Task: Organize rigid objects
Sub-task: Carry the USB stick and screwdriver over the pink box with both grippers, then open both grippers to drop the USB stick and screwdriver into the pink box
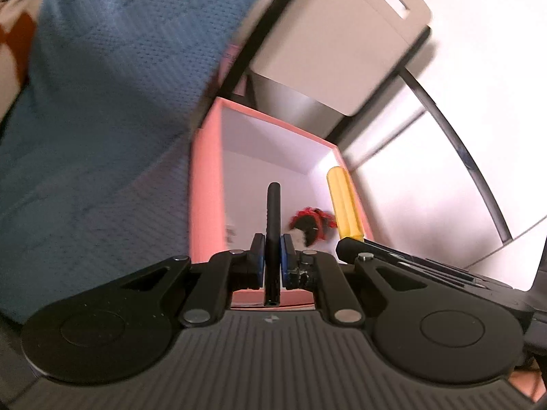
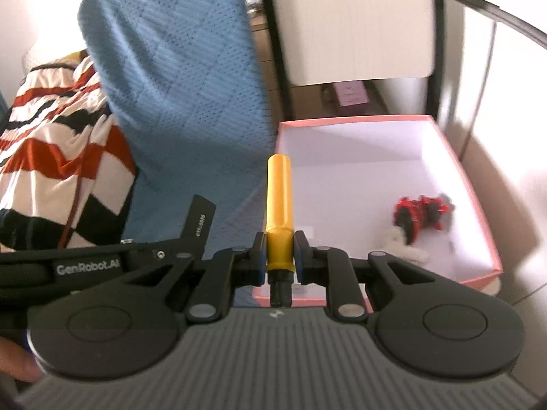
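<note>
My left gripper point(image 1: 273, 249) is shut on a thin black pen-like tool point(image 1: 273, 212) and holds it over the open pink box point(image 1: 205, 184). My right gripper point(image 2: 279, 249) is shut on a yellow-handled tool point(image 2: 279, 198) at the box's near left edge point(image 2: 471, 191). The yellow handle also shows in the left wrist view point(image 1: 342, 201), at the box's right wall. A red and black toy point(image 2: 422, 212) lies on the box's white floor beside a white piece point(image 2: 407, 246). The toy shows in the left wrist view point(image 1: 312, 223) too.
A blue quilted cloth point(image 2: 184, 78) hangs over something left of the box. A striped red, white and black fabric point(image 2: 58, 157) lies further left. A pale chair with black legs point(image 2: 355, 20) stands behind the box. The floor is pale tile point(image 1: 427, 184).
</note>
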Demonstrator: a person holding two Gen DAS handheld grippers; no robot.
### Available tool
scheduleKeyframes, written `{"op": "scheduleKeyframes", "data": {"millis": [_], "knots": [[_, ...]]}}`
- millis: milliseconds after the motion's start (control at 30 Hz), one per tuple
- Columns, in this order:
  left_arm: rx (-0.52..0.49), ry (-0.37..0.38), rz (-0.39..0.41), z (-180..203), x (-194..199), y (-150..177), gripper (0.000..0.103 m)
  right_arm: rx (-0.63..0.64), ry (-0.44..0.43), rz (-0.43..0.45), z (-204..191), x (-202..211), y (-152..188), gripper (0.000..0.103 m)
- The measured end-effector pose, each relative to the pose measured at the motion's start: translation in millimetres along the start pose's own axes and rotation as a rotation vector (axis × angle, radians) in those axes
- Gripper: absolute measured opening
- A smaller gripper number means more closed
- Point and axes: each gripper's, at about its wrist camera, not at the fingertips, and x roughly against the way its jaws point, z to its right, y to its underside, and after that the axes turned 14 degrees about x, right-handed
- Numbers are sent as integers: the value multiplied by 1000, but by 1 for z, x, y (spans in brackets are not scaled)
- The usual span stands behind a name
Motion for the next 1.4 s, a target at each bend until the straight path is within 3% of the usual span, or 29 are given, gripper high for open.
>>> {"op": "scheduleKeyframes", "data": {"millis": [233,433,1033,1400], "knots": [[-63,41,-47,43,-30,10,11,-65,58,21,49,18,9,20],[-84,30,-73,64,-61,7,11,-111,82,16,91,8,9,20],[-81,-74,-192,77,-180,-14,11,-156,40,-77,161,-80,4,20],[-91,-121,-249,73,-212,-12,11,-172,22,-153,176,-115,16,20]]}}
